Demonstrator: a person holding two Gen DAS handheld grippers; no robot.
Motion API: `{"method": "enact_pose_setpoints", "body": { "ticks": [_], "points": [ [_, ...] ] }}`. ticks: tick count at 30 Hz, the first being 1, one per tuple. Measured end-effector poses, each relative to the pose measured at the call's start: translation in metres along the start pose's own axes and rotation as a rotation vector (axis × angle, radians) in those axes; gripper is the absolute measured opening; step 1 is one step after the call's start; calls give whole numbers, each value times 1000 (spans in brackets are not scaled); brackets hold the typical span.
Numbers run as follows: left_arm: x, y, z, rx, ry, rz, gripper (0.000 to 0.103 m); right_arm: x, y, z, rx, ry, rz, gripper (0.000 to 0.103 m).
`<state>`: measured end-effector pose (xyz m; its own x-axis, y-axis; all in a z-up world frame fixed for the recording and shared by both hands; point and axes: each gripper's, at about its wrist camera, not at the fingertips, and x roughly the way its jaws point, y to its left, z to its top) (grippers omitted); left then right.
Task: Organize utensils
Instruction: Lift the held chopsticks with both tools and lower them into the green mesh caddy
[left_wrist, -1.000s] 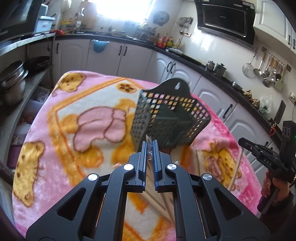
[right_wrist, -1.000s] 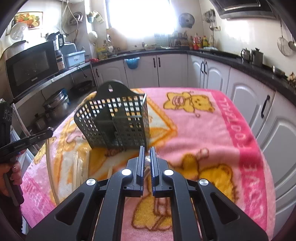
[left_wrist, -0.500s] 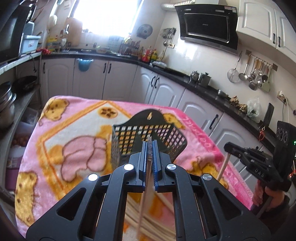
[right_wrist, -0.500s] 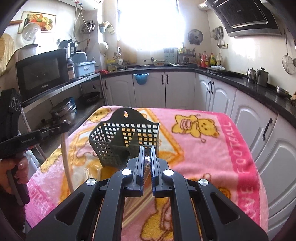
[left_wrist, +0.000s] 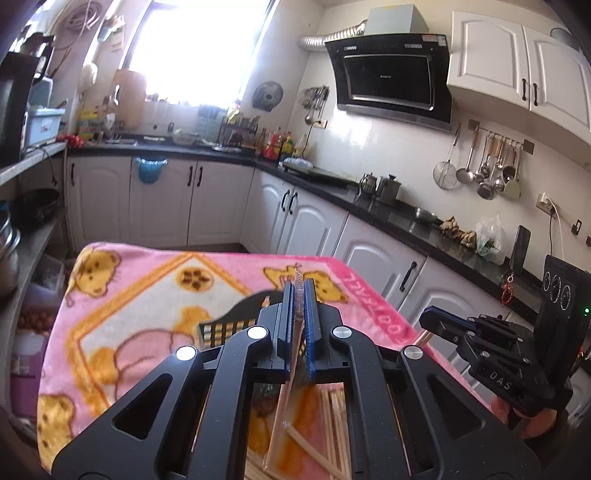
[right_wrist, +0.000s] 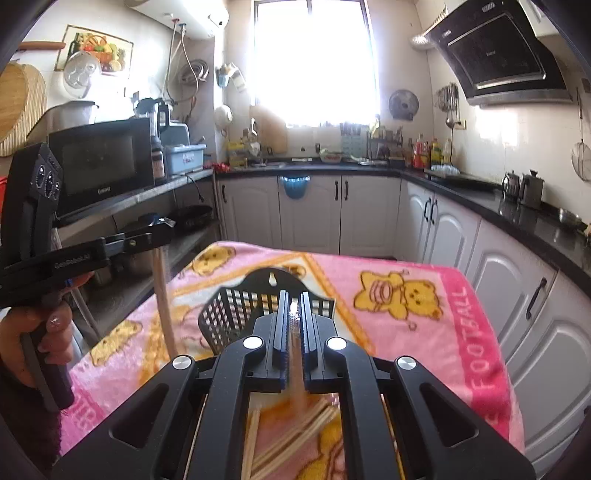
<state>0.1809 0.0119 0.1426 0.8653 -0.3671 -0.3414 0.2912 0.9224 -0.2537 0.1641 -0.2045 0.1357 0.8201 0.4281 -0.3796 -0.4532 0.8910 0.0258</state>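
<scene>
My left gripper (left_wrist: 298, 291) is shut on a plastic-wrapped pair of chopsticks (left_wrist: 282, 406) that hangs down below the jaws; it also shows in the right wrist view (right_wrist: 162, 295) as a wooden stick under that gripper (right_wrist: 155, 238). My right gripper (right_wrist: 293, 306) is shut on another wrapped pair of chopsticks (right_wrist: 294, 354), seen from the left wrist view (left_wrist: 424, 338) under the gripper (left_wrist: 436, 323). A dark green mesh utensil basket (right_wrist: 236, 314) stands on the table ahead, partly hidden by both grippers (left_wrist: 221, 330). Several loose chopsticks (right_wrist: 291, 439) lie on the cloth below.
The table carries a pink bear-print blanket (right_wrist: 406, 314). White kitchen cabinets with a black counter (right_wrist: 480, 199) run behind and to the right. A shelf with a microwave (right_wrist: 99, 162) and pots stands on the left. More loose chopsticks (left_wrist: 332, 424) lie near the front.
Both grippers have risen and tilted up with their chopsticks, so the basket has dropped lower in both views and the chopsticks now hang clear of the table.
</scene>
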Motion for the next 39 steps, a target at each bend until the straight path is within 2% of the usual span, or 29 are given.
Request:
{"method": "enact_pose_setpoints", "body": {
  "ticks": [15,22,30,39],
  "points": [
    [7,2,61,-17,-131,-1,3,-5,4,59,-23,-134,18,6],
    [17,2,82,8,-176,30,3,3,-7,90,-22,-183,-6,6],
    [39,2,78,46,-192,72,3,25,-24,106,18,-192,-23,6],
    [62,11,55,71,-186,113,3,55,-27,91,42,-145,-18,6]
  ]
}}
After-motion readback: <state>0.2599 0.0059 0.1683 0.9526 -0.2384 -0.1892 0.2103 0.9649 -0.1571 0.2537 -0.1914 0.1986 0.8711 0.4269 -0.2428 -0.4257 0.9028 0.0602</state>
